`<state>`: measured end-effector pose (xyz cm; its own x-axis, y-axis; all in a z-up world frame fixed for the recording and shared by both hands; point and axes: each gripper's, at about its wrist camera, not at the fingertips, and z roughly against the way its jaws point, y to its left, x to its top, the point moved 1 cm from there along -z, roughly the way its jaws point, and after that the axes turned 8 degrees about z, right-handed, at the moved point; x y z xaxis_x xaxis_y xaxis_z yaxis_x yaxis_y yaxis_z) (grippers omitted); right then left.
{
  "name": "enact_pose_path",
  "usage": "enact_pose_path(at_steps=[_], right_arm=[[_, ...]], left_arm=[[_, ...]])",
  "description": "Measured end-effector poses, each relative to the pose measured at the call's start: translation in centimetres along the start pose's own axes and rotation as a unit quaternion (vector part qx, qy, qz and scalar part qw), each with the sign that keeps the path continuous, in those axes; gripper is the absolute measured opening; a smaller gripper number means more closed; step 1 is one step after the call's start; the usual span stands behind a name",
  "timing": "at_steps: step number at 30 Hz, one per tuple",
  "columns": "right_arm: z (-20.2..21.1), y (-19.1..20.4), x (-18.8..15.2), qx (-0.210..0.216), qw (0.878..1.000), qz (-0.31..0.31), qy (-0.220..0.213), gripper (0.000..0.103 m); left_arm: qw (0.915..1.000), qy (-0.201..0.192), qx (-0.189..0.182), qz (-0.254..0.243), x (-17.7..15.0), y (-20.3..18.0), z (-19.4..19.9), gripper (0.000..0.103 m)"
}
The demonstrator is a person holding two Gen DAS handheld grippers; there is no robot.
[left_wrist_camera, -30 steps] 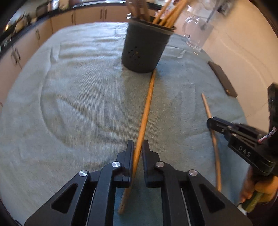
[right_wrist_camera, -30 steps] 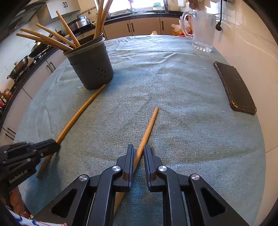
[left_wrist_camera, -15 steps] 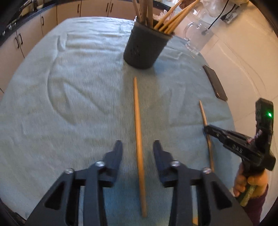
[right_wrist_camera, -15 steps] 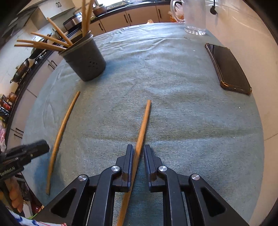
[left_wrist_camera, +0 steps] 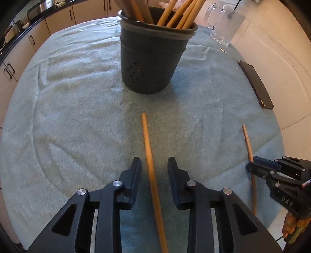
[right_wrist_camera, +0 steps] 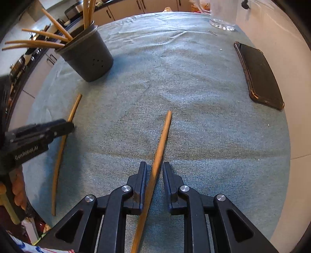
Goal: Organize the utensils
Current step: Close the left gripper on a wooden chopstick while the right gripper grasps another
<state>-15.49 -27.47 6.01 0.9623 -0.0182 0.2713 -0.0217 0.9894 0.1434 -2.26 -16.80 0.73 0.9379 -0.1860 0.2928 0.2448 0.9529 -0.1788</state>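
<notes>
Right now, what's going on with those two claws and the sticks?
Left gripper open, closing in on one stick. Right gripper opening around other stick. Both sticks flat on cloth. Holder ahead, path clear.

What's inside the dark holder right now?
Several wooden sticks stand in the dark holder, leaning over its rim. Their lower ends and the holder's bottom are hidden by its wall.

Glass mug (right_wrist_camera: 221, 17) top beyond frame edge
</notes>
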Motion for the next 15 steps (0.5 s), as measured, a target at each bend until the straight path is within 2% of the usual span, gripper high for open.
enact_pose_path(at_steps=[7, 9, 10, 11, 15], right_arm=[[-0.9, 0.6, 2.0, -0.008, 1.000, 0.019, 0.013, 0.017], [-1.0, 0.8, 2.3, -0.015, 1.000, 0.025, 0.010, 0.011], [-1.1, 0.9, 2.4, -0.018, 0.999, 0.028, 0.004, 0.010], [-1.0, 0.8, 2.2, -0.019, 0.999, 0.028, 0.000, 0.009], [-0.3, 1.3, 1.8, -0.032, 0.998, 0.037, -0.033, 0.007]], left_arm=[[1.0000, 0.000, -0.007, 0.002, 1.1, -0.5, -0.8, 0.027], [0.9999, -0.003, -0.011, 0.003, 1.1, -0.4, -0.7, 0.027], [0.9999, -0.007, -0.010, 0.002, 1.0, -0.3, -0.7, 0.013], [0.9999, -0.008, -0.010, 0.003, 0.9, -0.1, -0.7, 0.006], [0.9990, -0.035, -0.018, 0.019, -0.2, 1.0, 1.1, 0.006]])
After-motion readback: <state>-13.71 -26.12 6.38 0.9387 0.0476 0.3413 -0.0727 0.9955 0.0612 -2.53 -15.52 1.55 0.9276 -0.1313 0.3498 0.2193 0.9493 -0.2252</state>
